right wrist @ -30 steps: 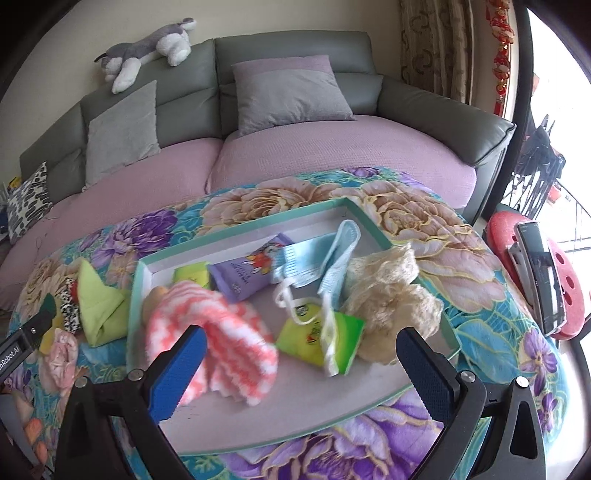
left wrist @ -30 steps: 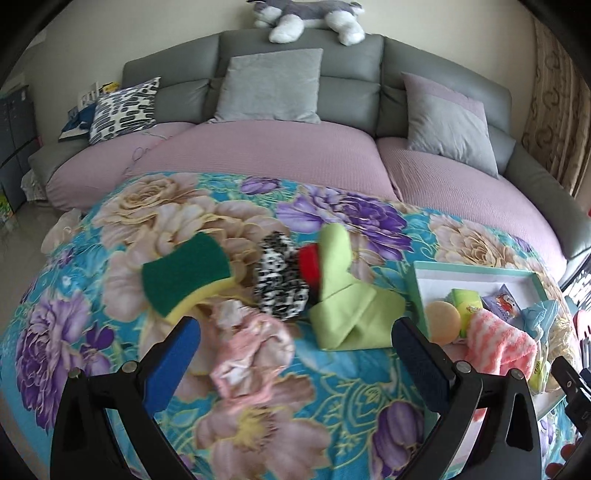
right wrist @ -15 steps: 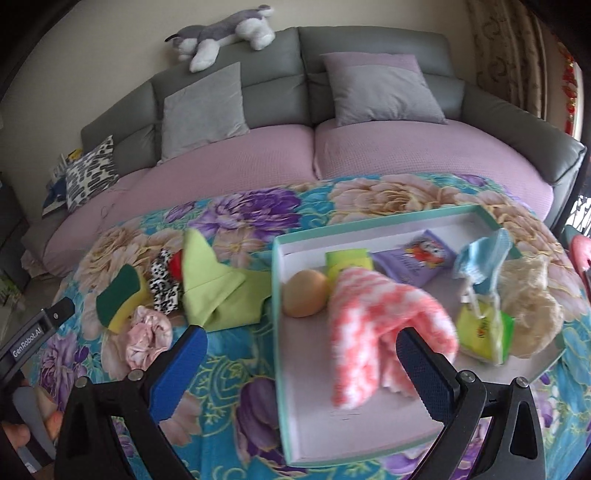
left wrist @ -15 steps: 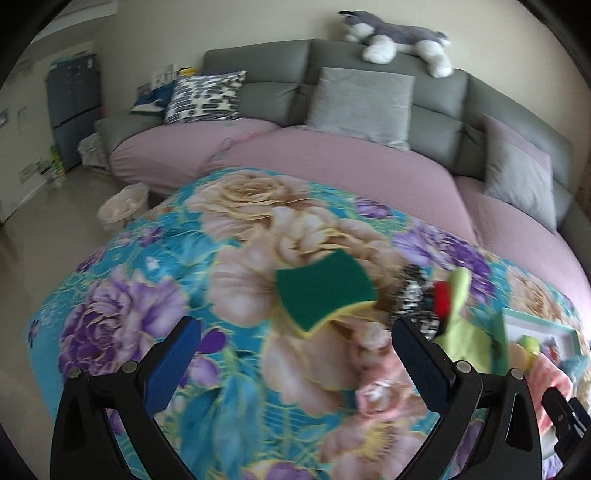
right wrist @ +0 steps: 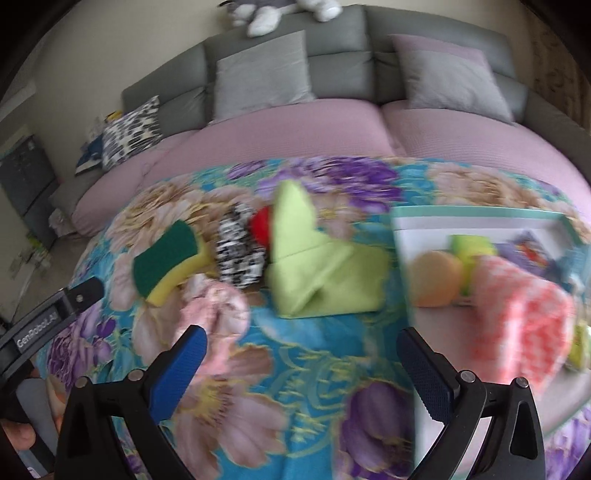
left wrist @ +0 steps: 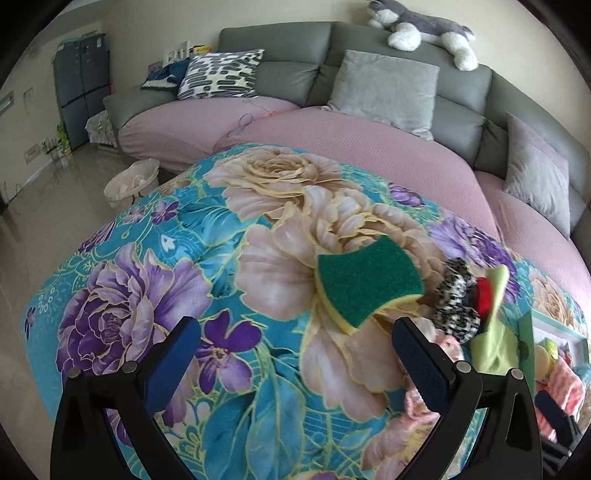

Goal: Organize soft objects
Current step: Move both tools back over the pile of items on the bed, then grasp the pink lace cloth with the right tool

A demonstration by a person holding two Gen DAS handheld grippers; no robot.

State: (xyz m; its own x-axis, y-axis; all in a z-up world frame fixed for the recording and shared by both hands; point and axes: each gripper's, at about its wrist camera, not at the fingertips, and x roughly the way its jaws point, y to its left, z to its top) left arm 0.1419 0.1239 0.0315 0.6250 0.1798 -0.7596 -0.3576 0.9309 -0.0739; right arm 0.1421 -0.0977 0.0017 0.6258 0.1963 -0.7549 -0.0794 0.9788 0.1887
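Note:
A green and yellow sponge (left wrist: 365,282) (right wrist: 168,260) lies on the flowered cloth, just beyond my open left gripper (left wrist: 295,354). Beside it sit a black-and-white fuzzy item (left wrist: 456,301) (right wrist: 238,249), a red piece (right wrist: 262,225), a folded lime cloth (right wrist: 317,266) (left wrist: 496,338) and a crumpled pink cloth (right wrist: 216,306). My right gripper (right wrist: 301,363) hangs open above the flowered cloth, the pink cloth by its left finger. To the right, a teal-rimmed tray (right wrist: 476,212) holds a peach ball (right wrist: 434,278), a pink-and-white knit (right wrist: 524,317) and other soft items.
A curved grey sofa with mauve seat covers (left wrist: 369,147) wraps behind the table, with grey cushions (left wrist: 384,92) and a plush husky (left wrist: 424,27) on its back. A small basket (left wrist: 131,182) stands on the floor at left. The left gripper's body (right wrist: 51,314) shows at the right view's left edge.
The left gripper has swung left, so the sponge now sits near its right finger and the tray at the edge. The right gripper has also panned left from the tray toward the loose pile.

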